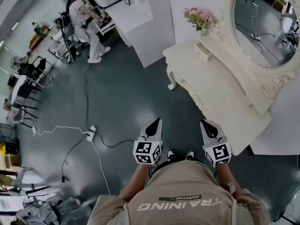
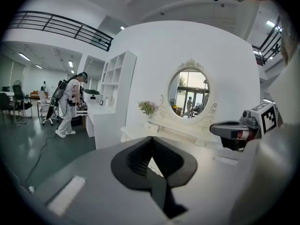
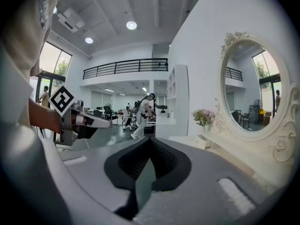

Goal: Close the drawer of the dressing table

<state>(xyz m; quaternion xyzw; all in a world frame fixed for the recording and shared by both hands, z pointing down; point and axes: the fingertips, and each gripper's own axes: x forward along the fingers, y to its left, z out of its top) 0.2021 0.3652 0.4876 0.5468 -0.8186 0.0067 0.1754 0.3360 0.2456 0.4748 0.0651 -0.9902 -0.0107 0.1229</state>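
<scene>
The white dressing table (image 1: 220, 86) stands at the right, under an oval mirror (image 1: 265, 25). A small drawer (image 1: 203, 51) on its top, next to the flowers (image 1: 200, 18), sticks out a little; it also shows as the drawer (image 3: 204, 141) in the right gripper view and the drawer (image 2: 151, 126) in the left gripper view. My left gripper (image 1: 154, 122) and right gripper (image 1: 207, 124) hang side by side over the floor, well short of the table. Both are shut and hold nothing. The left gripper (image 2: 151, 139) points at the table; the right gripper (image 3: 149, 139) points past its left end.
A white desk-and-shelf unit (image 1: 136, 22) stands beyond the table's left end, with a person (image 1: 86, 22) working at it. A power strip (image 1: 90, 133) and cables lie on the dark floor to my left. Chairs (image 1: 28, 86) line the far left.
</scene>
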